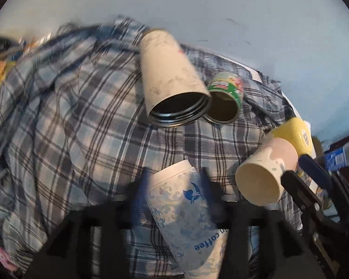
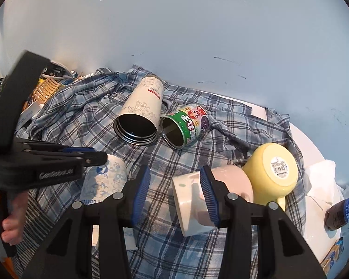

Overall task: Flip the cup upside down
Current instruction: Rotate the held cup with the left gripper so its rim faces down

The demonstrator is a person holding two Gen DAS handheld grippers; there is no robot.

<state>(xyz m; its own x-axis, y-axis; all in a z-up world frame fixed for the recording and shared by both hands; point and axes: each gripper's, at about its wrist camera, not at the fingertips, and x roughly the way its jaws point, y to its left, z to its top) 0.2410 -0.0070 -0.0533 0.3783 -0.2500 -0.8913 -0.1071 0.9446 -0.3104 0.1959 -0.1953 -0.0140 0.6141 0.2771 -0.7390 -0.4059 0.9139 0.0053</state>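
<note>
A white paper coffee cup with blue print (image 1: 186, 214) sits between my left gripper's (image 1: 176, 186) blurred fingers, tilted, rim pointing up and away; the jaws press its sides. It also shows in the right wrist view (image 2: 104, 181), held by the left gripper (image 2: 93, 157). My right gripper (image 2: 176, 193) is open. Its right finger (image 2: 208, 195) lies across a pink and cream cup (image 2: 197, 200) on its side; the left finger is off the cup. That cup (image 1: 265, 172) and the right gripper (image 1: 311, 174) show in the left wrist view.
A plaid blue shirt (image 2: 174, 160) covers the table. On it lie a white tumbler (image 2: 139, 116), an open green can (image 2: 186, 125) and an upturned yellow mug (image 2: 272, 172). A blue-labelled bottle (image 2: 344, 209) lies at right. Clutter (image 2: 44, 88) sits at far left. A pale blue wall stands behind.
</note>
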